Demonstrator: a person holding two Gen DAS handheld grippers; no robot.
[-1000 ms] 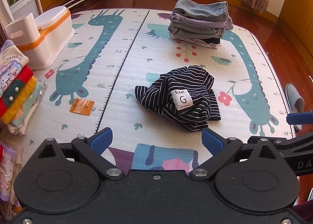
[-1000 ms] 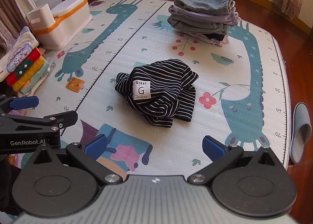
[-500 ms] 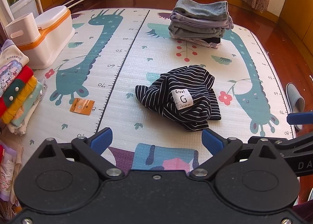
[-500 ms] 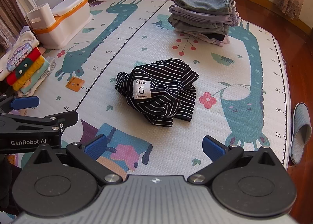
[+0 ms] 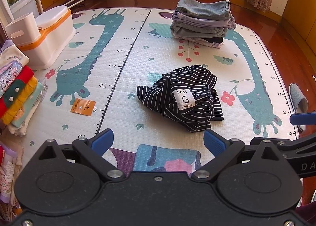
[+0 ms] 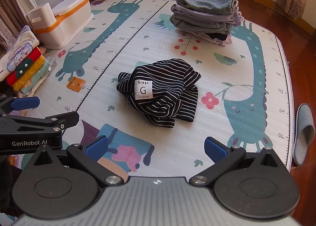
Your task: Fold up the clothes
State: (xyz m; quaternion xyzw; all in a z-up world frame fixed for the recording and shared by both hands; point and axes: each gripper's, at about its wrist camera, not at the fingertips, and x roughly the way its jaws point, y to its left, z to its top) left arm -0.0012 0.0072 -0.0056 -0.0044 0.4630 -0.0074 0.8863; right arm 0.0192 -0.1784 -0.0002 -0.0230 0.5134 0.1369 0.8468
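Clothes sat piled at the mat's left edge, beside a white bin. An orange card lay near the ruler line. Mid-mat, the striped shirt lay crumpled, label up. Behind it stood a folded stack. Left gripper and right gripper hovered short of the shirt, jaws spread, holding nothing. A slipper lay off the mat's right edge.

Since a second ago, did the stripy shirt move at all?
No. The striped shirt lies crumpled in the same spot, between the ruler line and the red flower on the mat.
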